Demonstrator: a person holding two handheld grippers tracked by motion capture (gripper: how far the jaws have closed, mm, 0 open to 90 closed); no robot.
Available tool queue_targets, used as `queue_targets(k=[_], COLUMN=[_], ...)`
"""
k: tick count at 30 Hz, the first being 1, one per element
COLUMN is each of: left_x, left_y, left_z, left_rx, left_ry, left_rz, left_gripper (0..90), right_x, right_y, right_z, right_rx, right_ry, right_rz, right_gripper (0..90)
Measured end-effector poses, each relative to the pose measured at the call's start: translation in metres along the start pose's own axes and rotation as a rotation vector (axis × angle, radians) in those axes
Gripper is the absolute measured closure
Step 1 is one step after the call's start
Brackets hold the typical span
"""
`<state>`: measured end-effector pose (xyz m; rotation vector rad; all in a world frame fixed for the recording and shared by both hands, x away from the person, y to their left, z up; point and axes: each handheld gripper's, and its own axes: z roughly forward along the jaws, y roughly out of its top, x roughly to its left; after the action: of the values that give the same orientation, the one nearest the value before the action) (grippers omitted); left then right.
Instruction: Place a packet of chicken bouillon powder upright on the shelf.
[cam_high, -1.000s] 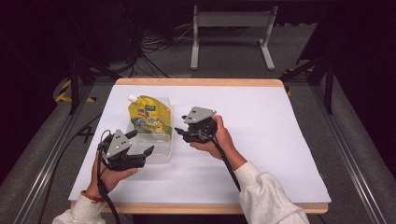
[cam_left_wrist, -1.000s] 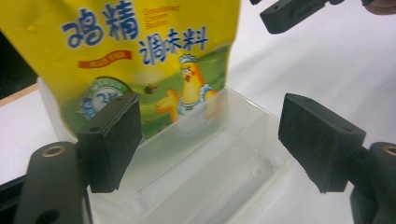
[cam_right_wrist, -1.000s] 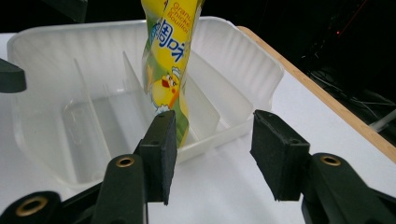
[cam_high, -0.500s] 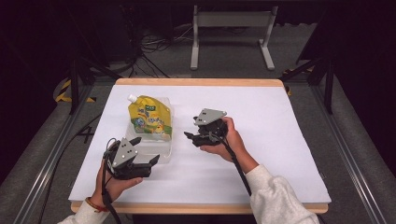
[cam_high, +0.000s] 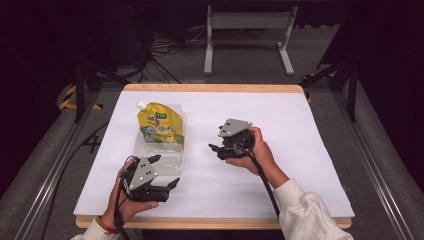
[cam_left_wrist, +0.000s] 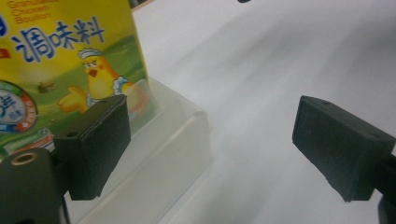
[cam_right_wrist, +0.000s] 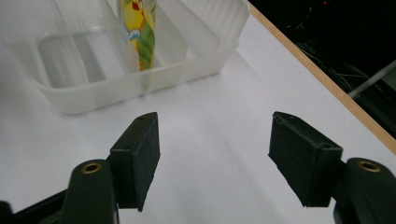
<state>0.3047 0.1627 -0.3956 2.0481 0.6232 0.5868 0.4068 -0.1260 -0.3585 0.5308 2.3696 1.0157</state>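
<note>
A: Starting at our left gripper (cam_high: 165, 172): jaws spread wide, nothing between them, held low at the near edge of the table (cam_high: 300, 115). Just ahead of it and a touch to its left sits the clear plastic tray (cam_high: 172, 162), and in the tray the yellow spouted pouch (cam_high: 160, 127).

B: Which way is the pouch lying?

A: Its long axis runs away from us, white spout at the far end and tipped slightly left, the base down in the tray nearest that gripper. In the left gripper view the pouch (cam_left_wrist: 70, 60) fills the upper left with its chick picture, and the tray (cam_left_wrist: 177, 140) wall passes close by the left-hand pad.

B: And across to the right?

A: Our right gripper (cam_high: 217, 148) is also wide open and empty, well clear of the tray, pointing back toward it. In the right gripper view the divided tray (cam_right_wrist: 140, 84) lies straight ahead, with the pouch (cam_right_wrist: 137, 28) seen edge-on in a middle slot. Bare white table lies between jaws and tray.
</note>
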Motion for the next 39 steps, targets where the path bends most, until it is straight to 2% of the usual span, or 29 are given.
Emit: queue_targets(k=[2, 4, 7, 8, 10, 12, 13, 14, 18, 20, 25, 29, 33, 35, 39], left_x=[-0.003, -0.006, -0.012, -0.014, -0.018, -0.021, -0.024, -0.026, -0.031, -0.032, -0.039, -0.041, -0.044, -0.045, -0.047], left_y=[0.000, 0.000, 0.000, 0.001, 0.004, 0.007, 0.008, 0.008, 0.006, 0.005, 0.003, 0.002, 0.001, 0.000, -0.001], left_z=[0.001, 0.004, 0.007, 0.007, 0.004, 0.002, 0.002, 0.002, 0.011, 0.013, 0.023, 0.026, 0.028, 0.030, 0.035], left_rx=[-0.009, 0.007, 0.018, 0.011, 0.002, -0.007, -0.014, -0.008, 0.014, 0.021, 0.062, 0.072, 0.084, 0.092, 0.107], left_ry=[-0.013, -0.032, -0.019, -0.028, -0.019, -0.058, -0.062, -0.066, -0.092, -0.104, -0.124, -0.137, -0.154, -0.166, -0.178], left_rz=[-0.011, -0.008, 0.021, 0.014, 0.034, 0.047, 0.052, 0.067, 0.074, 0.077, 0.116, 0.112, 0.128, 0.119, 0.135], left_gripper=[15.5, 15.0, 11.3, 11.5, 12.4, 12.0, 12.1, 12.2, 12.6, 15.6, 15.4, 15.3, 15.5, 15.7, 15.7], right_x=[0.000, 0.000, 0.000, 0.000, -0.002, -0.003, -0.004, -0.006, -0.009, -0.010, -0.014, -0.015, -0.016, -0.016, -0.015], right_y=[-0.003, -0.008, -0.015, -0.017, -0.023, -0.027, -0.030, -0.033, -0.040, -0.043, -0.054, -0.061, -0.070, -0.074, -0.080], right_z=[-0.003, -0.006, -0.011, -0.013, -0.018, -0.022, -0.024, -0.026, -0.034, -0.037, -0.045, -0.048, -0.053, -0.057, -0.063], right_rx=[0.013, 0.029, 0.049, 0.053, 0.052, 0.052, 0.054, 0.056, 0.057, 0.061, 0.076, 0.088, 0.102, 0.103, 0.110], right_ry=[0.000, -0.011, -0.025, -0.027, -0.029, -0.029, -0.031, -0.034, -0.038, -0.043, -0.055, -0.061, -0.068, -0.074, -0.076], right_rz=[-0.004, -0.015, -0.027, -0.029, -0.021, -0.018, -0.016, -0.012, 0.005, 0.007, 0.019, 0.024, 0.031, 0.031, 0.035], right_gripper=[33.6, 33.4, 33.0, 32.9, 32.5, 32.2, 32.0, 31.8, 30.7, 29.5, 27.1, 26.9, 26.1, 25.8, 25.4])
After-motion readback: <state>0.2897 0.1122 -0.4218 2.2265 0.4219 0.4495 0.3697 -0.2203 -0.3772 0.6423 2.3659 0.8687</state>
